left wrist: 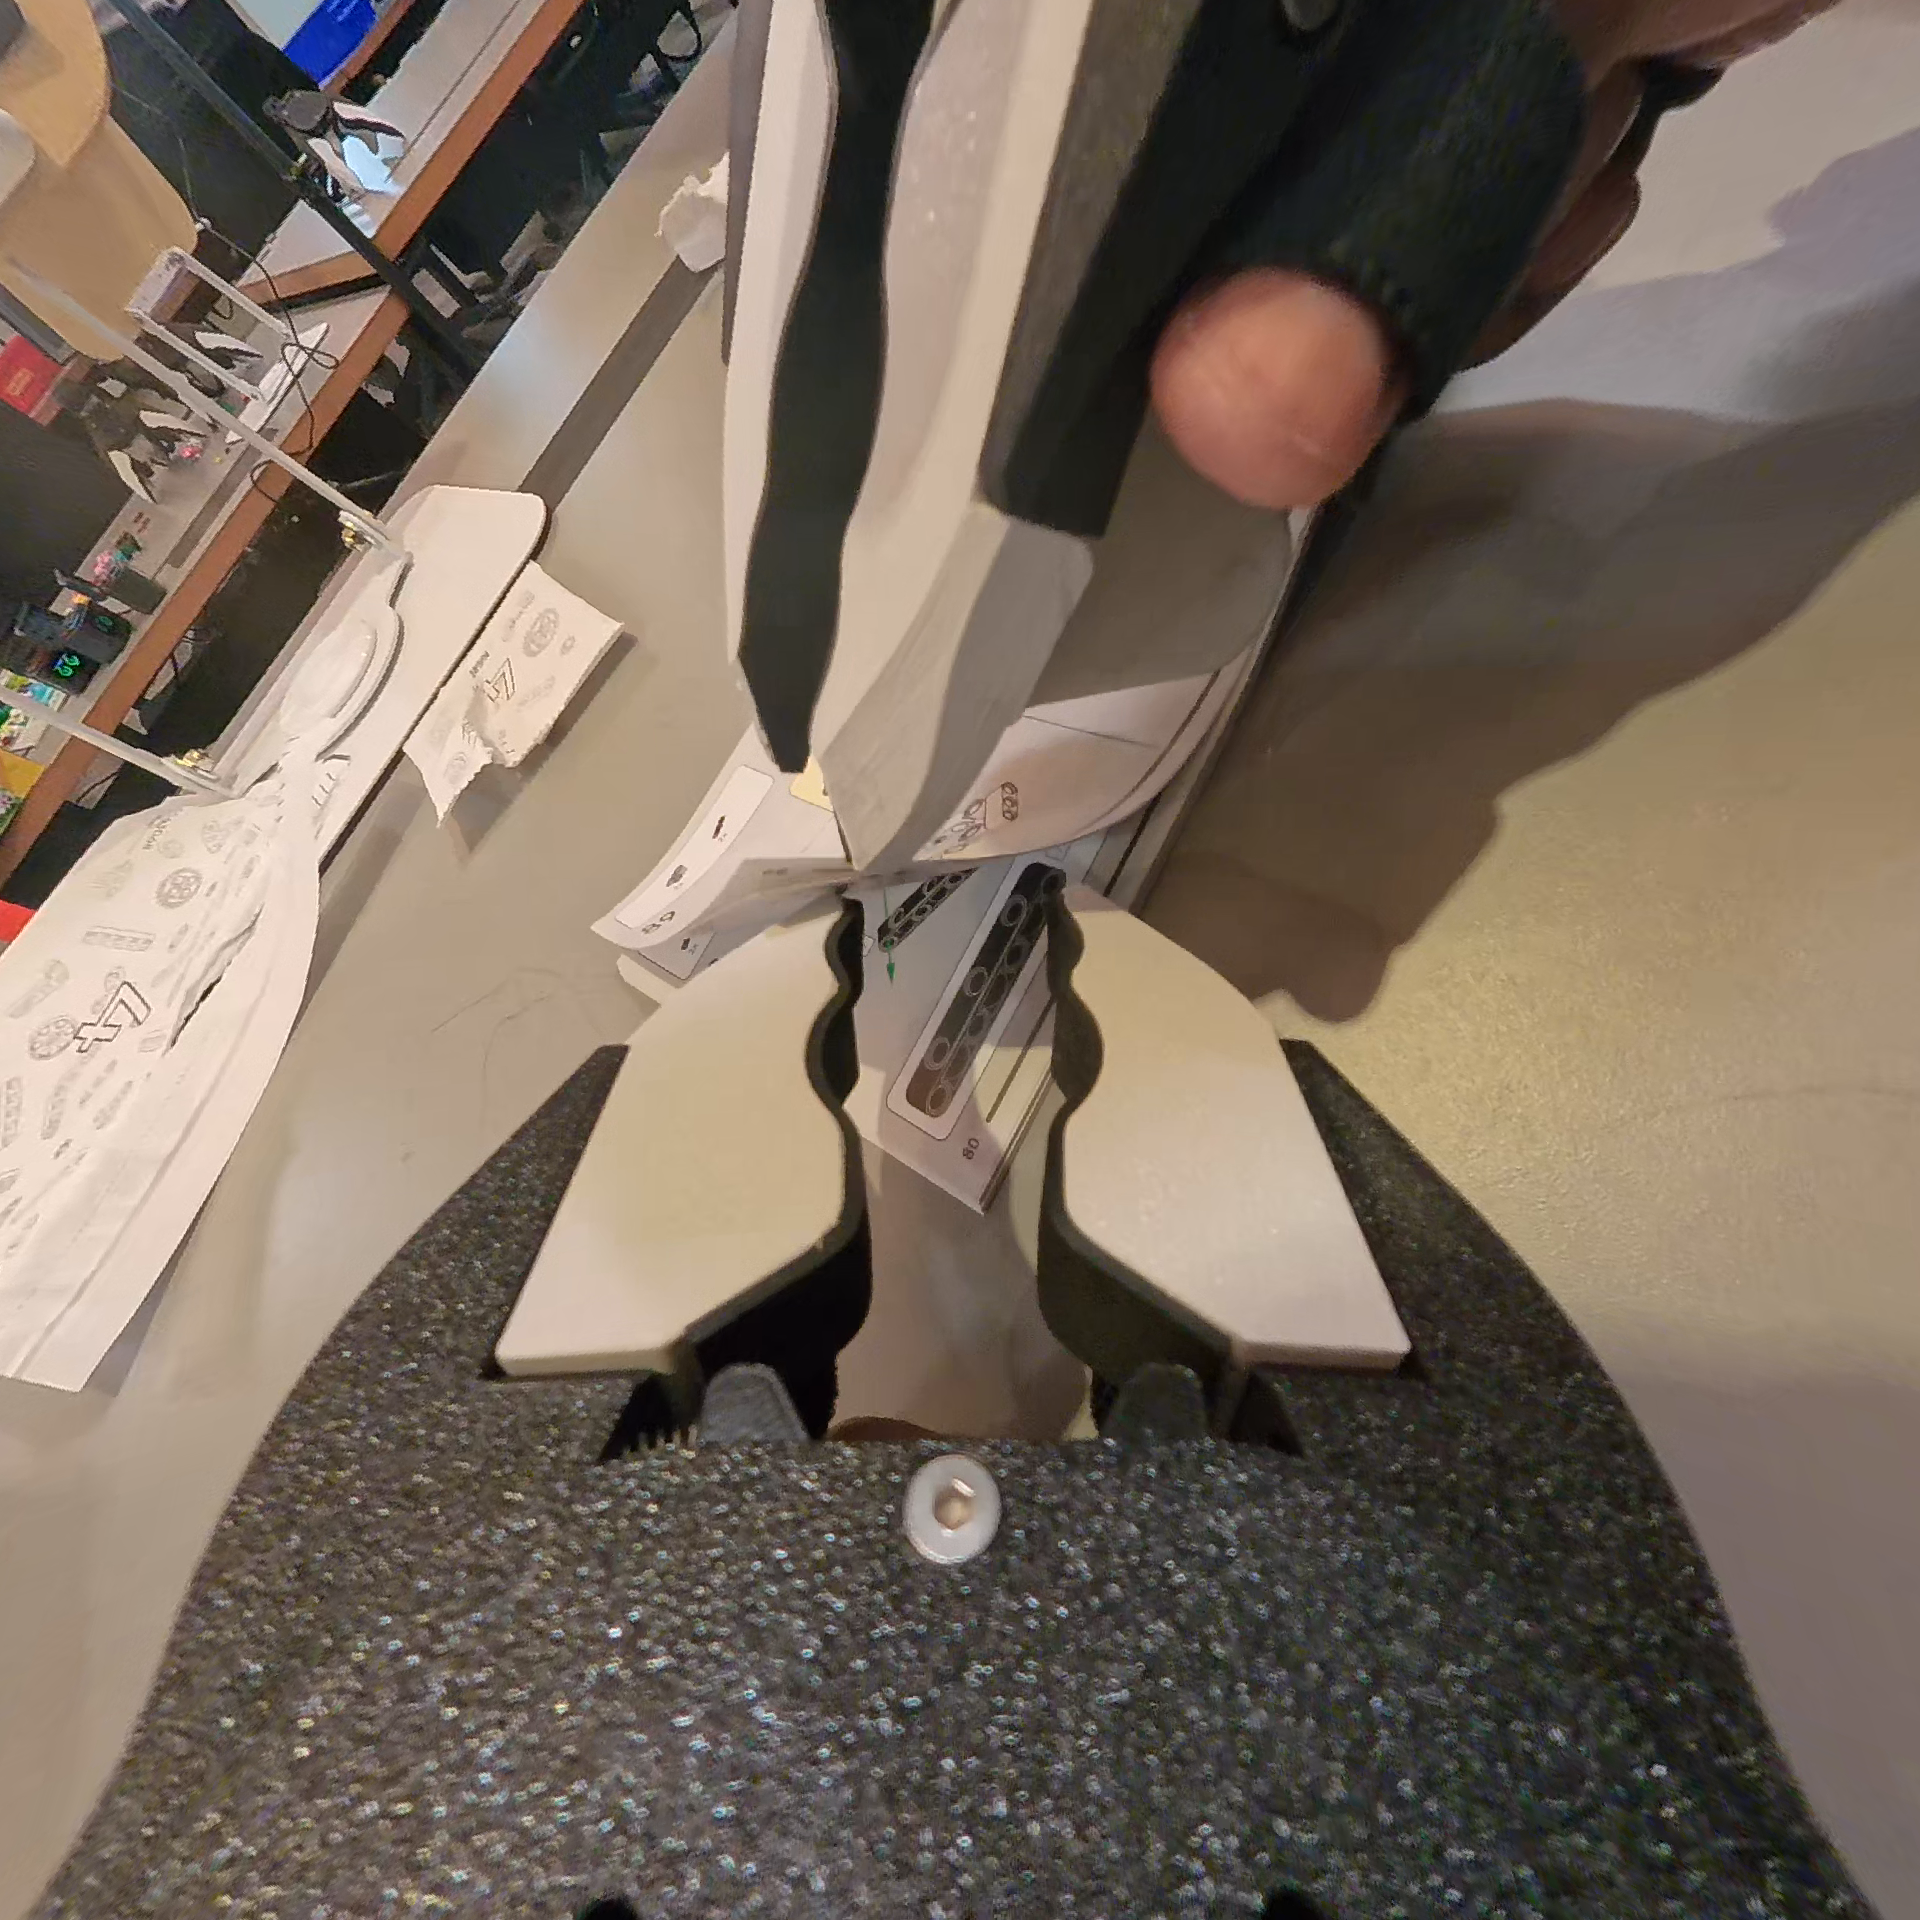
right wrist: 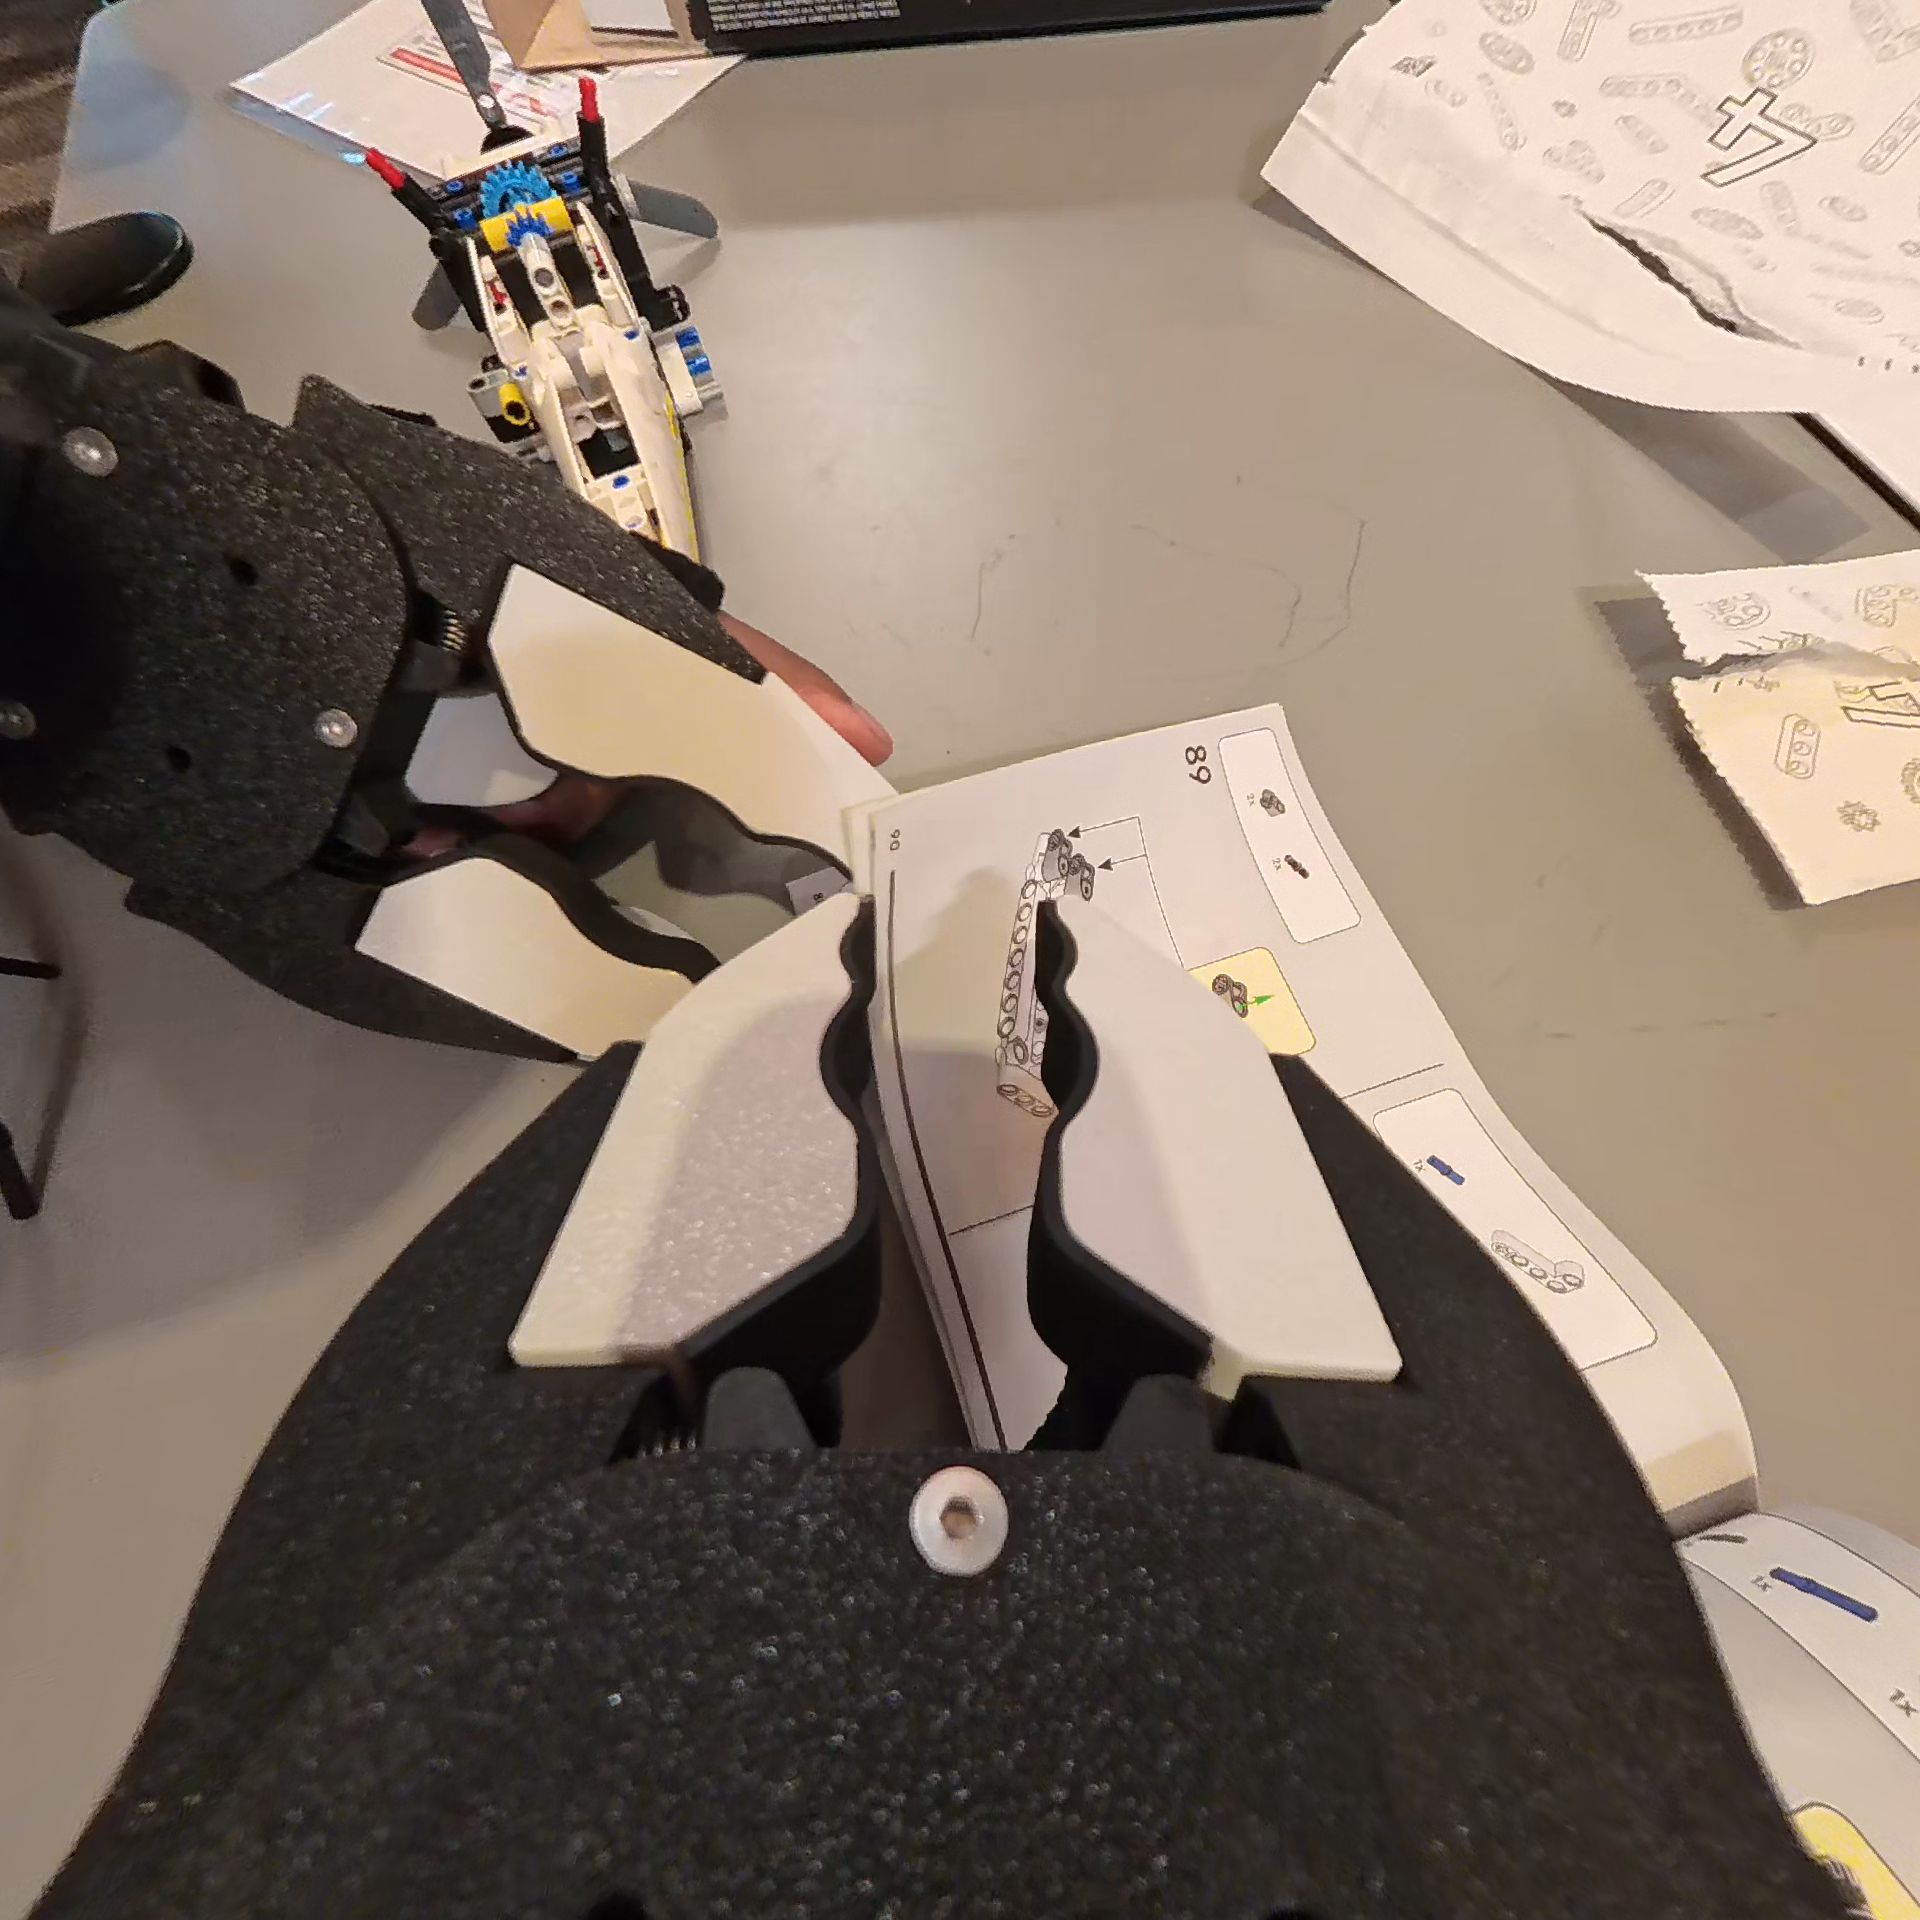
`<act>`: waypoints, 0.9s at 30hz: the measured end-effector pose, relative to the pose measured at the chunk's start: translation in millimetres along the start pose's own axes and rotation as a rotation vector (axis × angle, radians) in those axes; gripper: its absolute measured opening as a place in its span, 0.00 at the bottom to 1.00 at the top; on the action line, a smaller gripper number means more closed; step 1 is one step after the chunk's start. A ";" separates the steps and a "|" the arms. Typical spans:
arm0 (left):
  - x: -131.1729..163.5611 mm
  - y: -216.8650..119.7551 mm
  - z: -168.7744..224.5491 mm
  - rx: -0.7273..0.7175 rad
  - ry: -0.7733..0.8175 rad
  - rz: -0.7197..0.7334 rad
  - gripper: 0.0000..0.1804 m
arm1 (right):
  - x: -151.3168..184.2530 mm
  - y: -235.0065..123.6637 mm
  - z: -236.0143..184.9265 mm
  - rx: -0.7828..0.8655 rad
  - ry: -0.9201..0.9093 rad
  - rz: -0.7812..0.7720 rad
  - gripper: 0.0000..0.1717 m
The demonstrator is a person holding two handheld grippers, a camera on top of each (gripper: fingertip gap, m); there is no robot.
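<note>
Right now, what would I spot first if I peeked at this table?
First the open instruction booklet in the middle of the grey table, with both grippers' open fingers over its pages: left gripper, right gripper. Behind sits a white, black and blue brick-built model, and torn printed paper bags lie at the right.

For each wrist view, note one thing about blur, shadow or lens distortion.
Left wrist view: the right gripper looms blurred up close, casting a broad shadow on the table. Right wrist view: sharp, but the booklet edges bow from wide-angle distortion.
</note>
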State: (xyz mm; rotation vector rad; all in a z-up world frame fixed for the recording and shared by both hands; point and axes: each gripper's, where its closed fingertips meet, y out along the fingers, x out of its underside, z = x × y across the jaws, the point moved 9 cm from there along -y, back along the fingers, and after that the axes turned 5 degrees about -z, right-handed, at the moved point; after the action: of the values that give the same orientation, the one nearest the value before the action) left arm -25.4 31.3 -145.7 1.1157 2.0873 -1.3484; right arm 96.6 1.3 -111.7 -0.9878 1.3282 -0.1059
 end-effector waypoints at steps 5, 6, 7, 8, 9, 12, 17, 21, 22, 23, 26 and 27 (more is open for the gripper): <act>0.1 -0.2 0.4 -0.001 0.004 0.003 0.20 | -0.2 -0.9 1.1 -0.002 0.019 0.007 0.14; 0.0 -0.2 0.4 -0.001 0.004 0.003 0.20 | -0.4 -1.2 1.2 -0.002 0.024 0.011 0.11; 0.0 -0.1 0.3 0.000 0.003 0.002 0.20 | -0.5 -1.5 1.4 -0.001 0.029 0.015 0.08; 0.0 -0.1 0.3 0.000 0.002 0.002 0.20 | -0.5 -1.7 1.8 0.002 0.036 0.017 0.05; -0.1 0.1 0.2 0.000 0.001 0.001 0.20 | -0.3 -1.6 2.4 0.005 0.044 0.017 0.04; -0.1 0.4 0.1 0.001 0.001 0.000 0.20 | 0.6 0.3 3.0 0.001 0.066 0.009 0.03; -0.2 0.4 0.3 0.001 0.004 0.001 0.19 | 0.9 5.0 2.5 0.000 0.097 0.000 0.00; -0.2 0.3 0.4 0.002 0.004 0.001 0.19 | 2.3 8.4 4.6 0.016 0.141 -0.013 0.00; -0.1 0.3 0.3 0.002 0.004 0.001 0.19 | 2.6 8.8 5.3 0.022 0.149 -0.014 0.00; 0.0 0.1 0.3 0.002 0.003 0.001 0.19 | 2.6 8.7 5.9 0.031 0.155 -0.014 0.00; 0.3 -0.9 -0.3 0.010 -0.005 0.001 0.20 | 3.0 7.6 8.2 0.061 0.169 -0.013 0.00; 0.5 -1.7 -0.8 0.015 -0.012 0.000 0.20 | 3.1 7.2 9.1 0.071 0.175 -0.012 0.00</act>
State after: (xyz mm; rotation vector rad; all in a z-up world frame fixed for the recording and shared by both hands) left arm -27.0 31.8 -144.7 1.1110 2.0721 -1.3699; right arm 101.8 8.8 -119.5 -0.9430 1.4685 -0.2519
